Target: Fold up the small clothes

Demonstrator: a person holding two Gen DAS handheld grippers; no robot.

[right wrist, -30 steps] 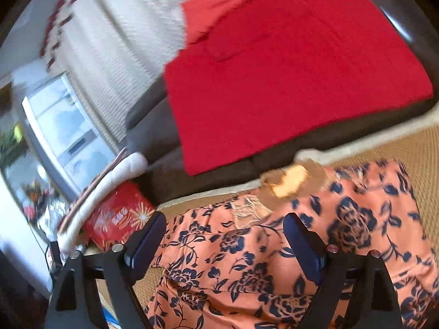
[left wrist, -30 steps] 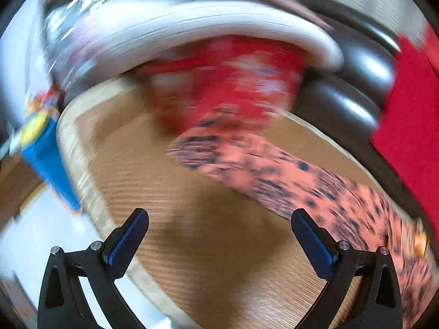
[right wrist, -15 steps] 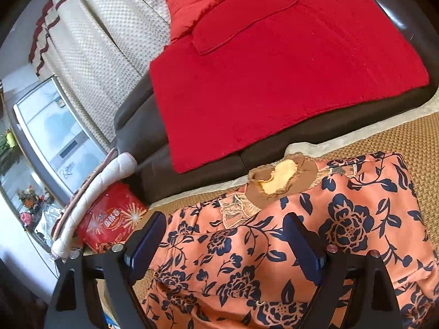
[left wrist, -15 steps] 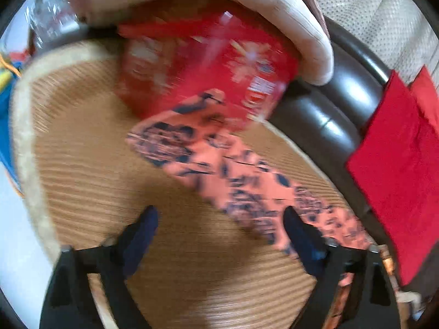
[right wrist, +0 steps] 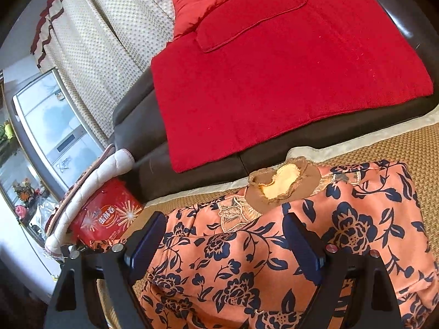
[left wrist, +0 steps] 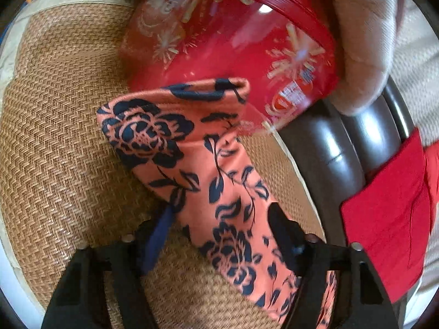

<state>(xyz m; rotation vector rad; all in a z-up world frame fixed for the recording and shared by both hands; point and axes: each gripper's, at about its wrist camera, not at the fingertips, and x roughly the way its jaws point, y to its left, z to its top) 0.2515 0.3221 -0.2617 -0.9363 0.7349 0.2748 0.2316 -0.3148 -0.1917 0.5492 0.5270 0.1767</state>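
Folding barely begun — the garment is lying mostly spread on the mat.

Looking through the left wrist view, the left gripper (left wrist: 219, 224) is straddling the sleeve (left wrist: 192, 159), fingers wide apart and gripping nothing; the sleeve is stretching out flat across the mat (left wrist: 60, 137), its cuff touching the red tub (left wrist: 233, 41) — no fold is showing here. Turning to the right wrist view, the right gripper (right wrist: 225, 242) is hovering over the garment (right wrist: 356, 219) near its collar (right wrist: 279, 183), fingers equally spread and empty; the cloth is rumpled, so gripping and folding are probably all still to come.
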